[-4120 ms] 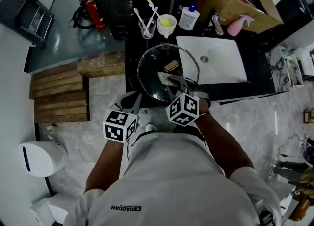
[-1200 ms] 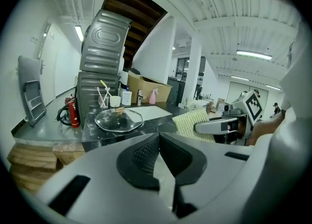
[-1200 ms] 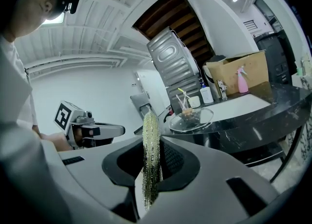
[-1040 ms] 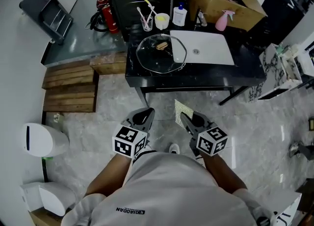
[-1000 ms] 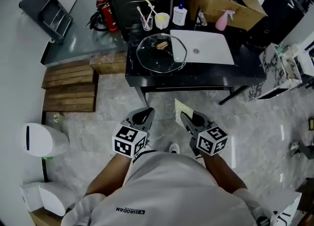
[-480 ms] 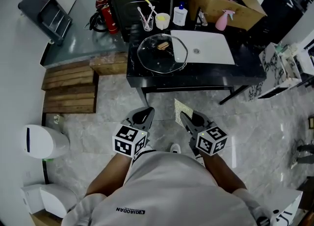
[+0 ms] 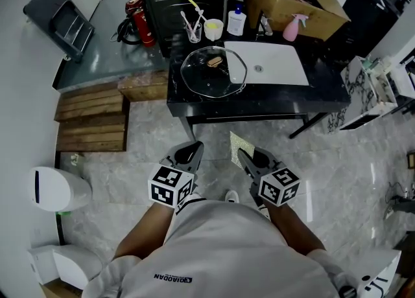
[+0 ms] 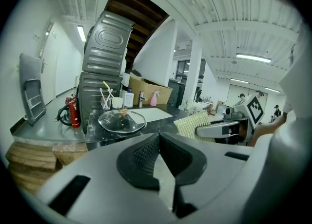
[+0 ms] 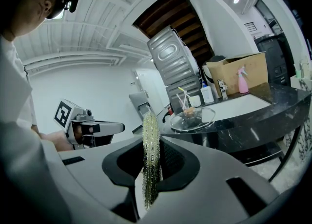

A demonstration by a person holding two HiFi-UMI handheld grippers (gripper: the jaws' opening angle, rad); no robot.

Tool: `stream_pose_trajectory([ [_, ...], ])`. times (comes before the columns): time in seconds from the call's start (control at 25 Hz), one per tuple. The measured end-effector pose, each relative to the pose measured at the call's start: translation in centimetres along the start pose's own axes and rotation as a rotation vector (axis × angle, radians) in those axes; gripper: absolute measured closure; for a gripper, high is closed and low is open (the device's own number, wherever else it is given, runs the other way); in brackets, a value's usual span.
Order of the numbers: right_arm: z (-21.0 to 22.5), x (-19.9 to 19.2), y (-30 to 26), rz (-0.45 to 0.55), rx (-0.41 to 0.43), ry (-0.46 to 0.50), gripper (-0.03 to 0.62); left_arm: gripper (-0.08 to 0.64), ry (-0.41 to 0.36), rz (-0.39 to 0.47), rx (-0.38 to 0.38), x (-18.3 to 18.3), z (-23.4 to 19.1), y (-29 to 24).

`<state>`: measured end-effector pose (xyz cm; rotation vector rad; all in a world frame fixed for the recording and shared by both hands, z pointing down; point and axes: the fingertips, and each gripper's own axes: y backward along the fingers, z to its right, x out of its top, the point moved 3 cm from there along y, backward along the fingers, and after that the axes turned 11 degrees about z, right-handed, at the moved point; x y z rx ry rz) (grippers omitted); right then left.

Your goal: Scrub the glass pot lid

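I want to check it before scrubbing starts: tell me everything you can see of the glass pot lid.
The glass pot lid is round, clear glass with a thin metal-looking rim and a small brownish knob at its centre. It lies flat, knob up, on the black counter, its right edge reaching over the left rim of the white sink. A cup of toothbrushes stands just behind it. Nothing else touches it.

print: shirt point(image 7: 220, 245) back; small white lettering point(image 7: 170, 277), reversed in the head view, reads QIAODAN | codes: marker cubes point(image 7: 170, 185) carry black-and-white square patterns; no letters or digits on them | bottle point(image 7: 237, 22) label: too small to read
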<state>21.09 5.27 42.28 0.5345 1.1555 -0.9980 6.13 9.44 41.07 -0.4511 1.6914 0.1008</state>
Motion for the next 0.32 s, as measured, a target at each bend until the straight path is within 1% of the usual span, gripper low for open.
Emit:
stream_pose_trajectory([
  [0.32,-0.5,-0.16,0.26,-0.003,0.002,0.008,0.511,0.543,0.002,0.005,0.004,-0.12,0.03,0.53],
])
